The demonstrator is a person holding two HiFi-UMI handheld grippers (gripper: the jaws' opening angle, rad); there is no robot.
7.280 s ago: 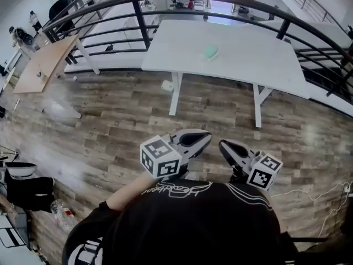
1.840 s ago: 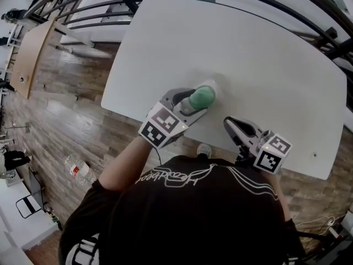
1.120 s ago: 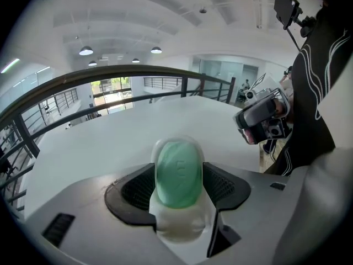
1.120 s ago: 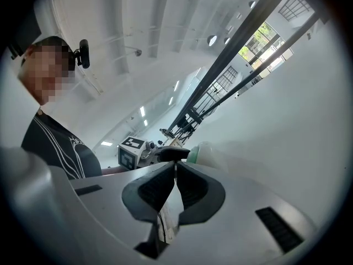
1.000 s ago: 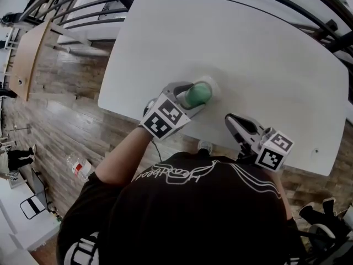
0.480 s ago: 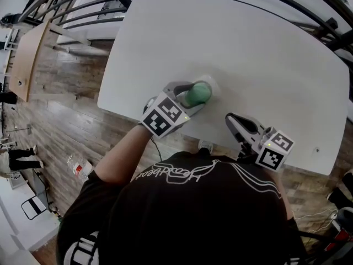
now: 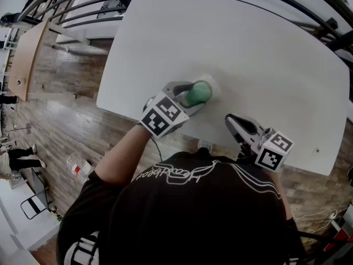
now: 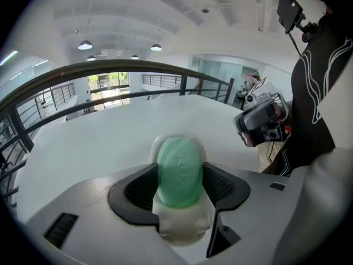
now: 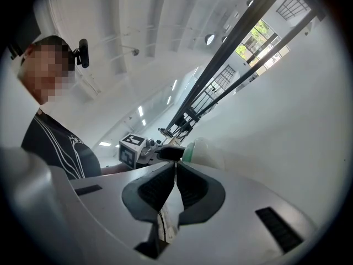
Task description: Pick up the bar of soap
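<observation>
Plainly, the green bar of soap (image 8: 179, 167) stands over its white dish (image 8: 182, 225) near the table's (image 7: 265, 54) front edge, pinched by the left gripper (image 8: 180, 175). Nearby, the right gripper (image 7: 236, 125) hovers, its jaws pressed together and empty.

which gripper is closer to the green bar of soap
Left. The left gripper has the bar of soap clamped between its jaws; the right gripper sits apart on the person's right, near the table's front edge, jaws shut and empty.
</observation>
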